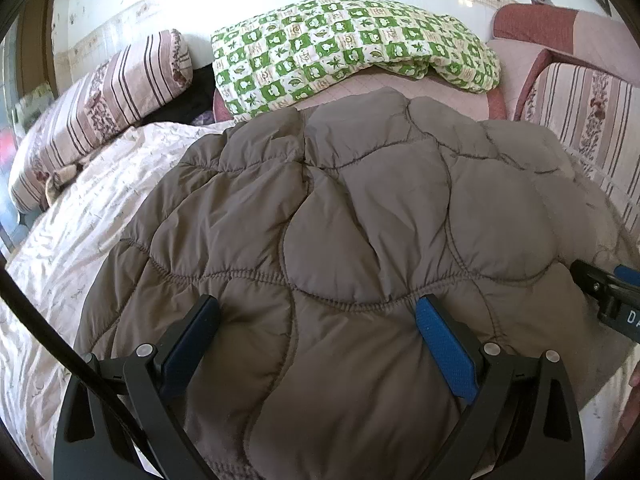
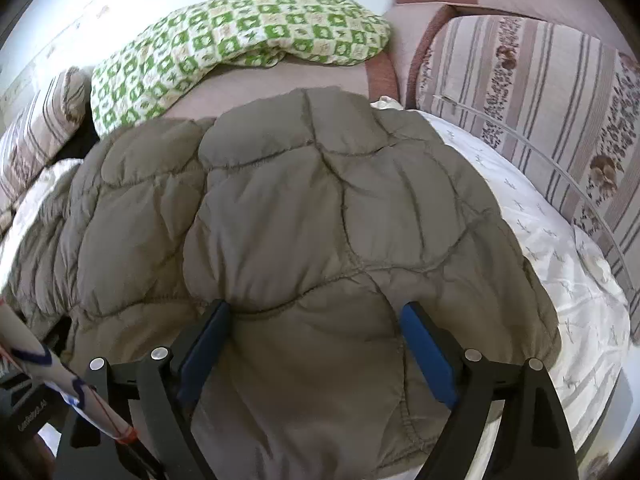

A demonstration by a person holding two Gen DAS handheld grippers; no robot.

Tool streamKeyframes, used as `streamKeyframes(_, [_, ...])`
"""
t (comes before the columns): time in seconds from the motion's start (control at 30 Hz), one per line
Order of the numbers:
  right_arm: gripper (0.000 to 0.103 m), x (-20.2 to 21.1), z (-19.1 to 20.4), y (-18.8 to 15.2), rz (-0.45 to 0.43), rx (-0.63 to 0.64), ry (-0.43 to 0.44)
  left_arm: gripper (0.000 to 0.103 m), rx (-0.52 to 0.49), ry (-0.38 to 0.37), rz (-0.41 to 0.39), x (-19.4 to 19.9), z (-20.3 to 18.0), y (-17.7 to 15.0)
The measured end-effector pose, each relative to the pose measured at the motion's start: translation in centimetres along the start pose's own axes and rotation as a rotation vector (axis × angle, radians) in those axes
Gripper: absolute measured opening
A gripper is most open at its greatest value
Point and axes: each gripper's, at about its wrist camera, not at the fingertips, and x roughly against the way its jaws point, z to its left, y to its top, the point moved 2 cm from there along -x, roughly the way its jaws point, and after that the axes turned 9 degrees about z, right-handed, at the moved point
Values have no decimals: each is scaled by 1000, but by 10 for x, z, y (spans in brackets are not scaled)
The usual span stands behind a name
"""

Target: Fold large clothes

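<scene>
A brown quilted puffer jacket (image 1: 344, 216) lies spread on the bed, folded into a thick bundle; it fills the right wrist view too (image 2: 288, 208). My left gripper (image 1: 318, 314) is open, its blue pads wide apart over the jacket's near part. My right gripper (image 2: 314, 316) is open too, its fingers pressed on either side of a puffy bulge of the jacket. The tip of the right gripper (image 1: 608, 300) shows at the right edge of the left wrist view.
A white floral bedsheet (image 1: 80, 240) covers the bed. A green-and-white checked quilt (image 1: 344, 48) lies folded at the back. Striped pillows stand at the left (image 1: 100, 112) and right (image 2: 540, 112). A black cable (image 1: 48, 320) crosses the left side.
</scene>
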Motion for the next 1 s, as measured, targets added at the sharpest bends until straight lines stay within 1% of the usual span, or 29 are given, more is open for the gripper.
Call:
streamKeyframes(0.03, [89,7,-4,0,-17,-14,5,98,15,-11,0,3,4,-1])
streamKeyframes(0.1, [89,30,-12,-1,-86,-44,-1,98,55,-13,-15,17,18,-5])
streamKeyframes(0.17, [89,45,-22,-3,-114,-64,-33,98,103,10,-27,33,38,-11])
streamKeyframes(0.23, [89,54,-34,-9,-119,-91,-59,98,151,25,-25,42,57,-13])
streamKeyframes(0.3, [89,56,-49,-19,-92,-133,-43,98,205,31,-10,46,77,-19])
streamKeyframes(0.33, [89,53,-55,-25,-60,-152,-20,98,220,39,12,42,84,-22])
streamKeyframes(0.37, [89,49,-58,-29,-29,-158,-2,98,232,41,57,34,89,-25])
streamKeyframes(0.4, [89,42,-59,-34,12,-159,21,98,238,24,111,22,92,-29])
streamKeyframes(0.43, [89,31,-60,-39,63,-159,57,99,234,19,141,13,93,-32])
streamKeyframes(0.47, [90,23,-60,-42,101,-162,83,100,221,32,151,6,92,-35])
streamKeyframes(0.5, [90,13,-61,-45,134,-174,99,103,213,45,144,5,91,-36])
streamKeyframes(0.57, [90,10,-63,-47,137,-190,115,103,191,68,120,6,88,-37])
streamKeyframes(0.63, [90,16,-61,-47,124,-177,107,103,189,70,112,11,90,-39])
streamKeyframes(0.67, [90,23,-60,-50,104,-169,97,103,191,68,108,17,91,-42])
streamKeyframes(0.8, [90,46,-52,-63,51,-123,85,103,196,38,90,44,91,-59])
streamKeyframes(0.87, [90,60,-40,-72,12,-63,88,103,178,23,84,54,88,-65])
streamKeyframes(1.0, [90,79,-9,-82,-67,75,82,103,134,26,73,63,78,-74])
